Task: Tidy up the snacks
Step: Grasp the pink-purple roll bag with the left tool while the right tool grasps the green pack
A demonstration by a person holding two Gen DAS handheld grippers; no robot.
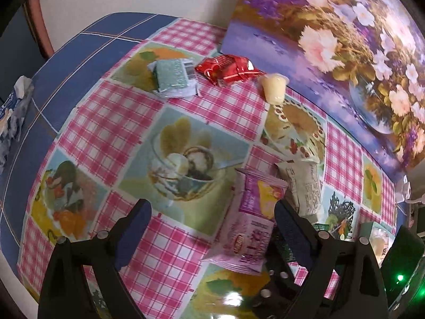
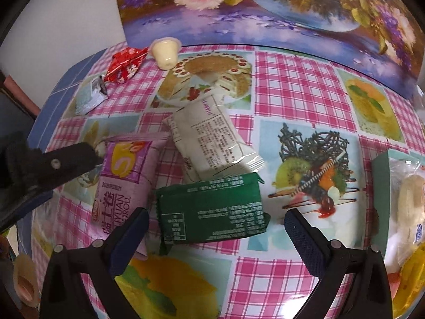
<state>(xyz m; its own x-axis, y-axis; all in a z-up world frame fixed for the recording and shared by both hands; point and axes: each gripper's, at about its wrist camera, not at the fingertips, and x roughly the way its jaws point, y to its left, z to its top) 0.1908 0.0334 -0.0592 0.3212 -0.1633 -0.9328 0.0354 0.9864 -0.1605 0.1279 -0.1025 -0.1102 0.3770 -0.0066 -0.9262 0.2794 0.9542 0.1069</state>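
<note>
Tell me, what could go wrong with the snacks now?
The pink pack, white pack and green pack lie bunched together, touching, so grabbing one may drag another along. The open left gripper has one finger right by the pink pack and could nudge it aside. The jelly cup lies tipped near the table's far edge and might roll.

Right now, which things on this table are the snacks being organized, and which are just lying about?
Snacks for the job:
pink roll packet
white packet
green packet
red wrapper
pale green packet
jelly cup
mint box, partly filled

Just there:
flower painting
checked tablecloth
</note>
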